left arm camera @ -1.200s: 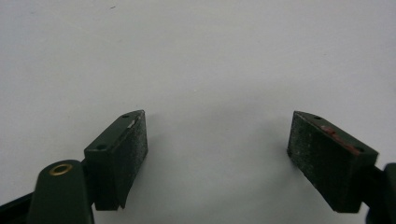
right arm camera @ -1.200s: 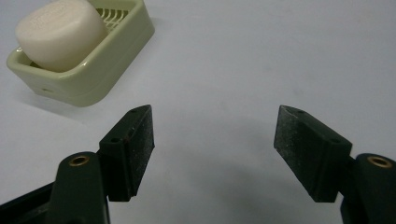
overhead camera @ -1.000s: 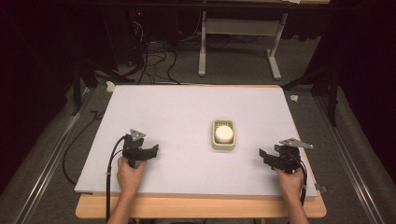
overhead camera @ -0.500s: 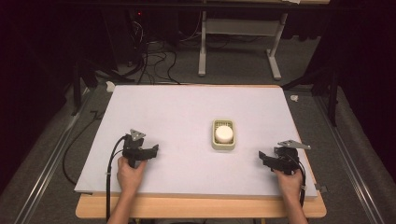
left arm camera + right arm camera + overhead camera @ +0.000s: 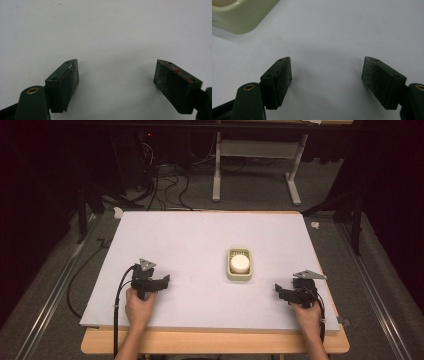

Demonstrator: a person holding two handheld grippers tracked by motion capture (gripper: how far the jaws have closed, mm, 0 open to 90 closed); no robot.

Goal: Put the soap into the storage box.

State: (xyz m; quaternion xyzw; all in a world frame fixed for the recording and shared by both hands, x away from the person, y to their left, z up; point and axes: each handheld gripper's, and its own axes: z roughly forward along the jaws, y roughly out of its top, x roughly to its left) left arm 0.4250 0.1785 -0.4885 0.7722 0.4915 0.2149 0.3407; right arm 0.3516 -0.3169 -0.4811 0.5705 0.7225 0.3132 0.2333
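A pale green dish [image 5: 239,265] holding a round white object [image 5: 240,263] sits right of the middle of the white table surface [image 5: 200,245]. My left gripper [image 5: 165,281] rests low at the front left, open, nothing between its jaws; in the left gripper view the gripper [image 5: 116,82] frames bare white surface. My right gripper [image 5: 278,291] stands open at the front right, a short way from the dish. In the right gripper view the gripper [image 5: 327,80] is empty and a corner of the dish [image 5: 242,15] lies at the upper left.
The white surface lies on a wooden table [image 5: 215,342] whose front edge runs near the person's hands. Beyond the far edge stand a desk frame [image 5: 255,165] and cables [image 5: 160,180] on the dark floor. A small white item [image 5: 118,212] lies off the far left corner.
The right gripper has shifted slightly toward the left and front. The left gripper and the dish have stayed in place.
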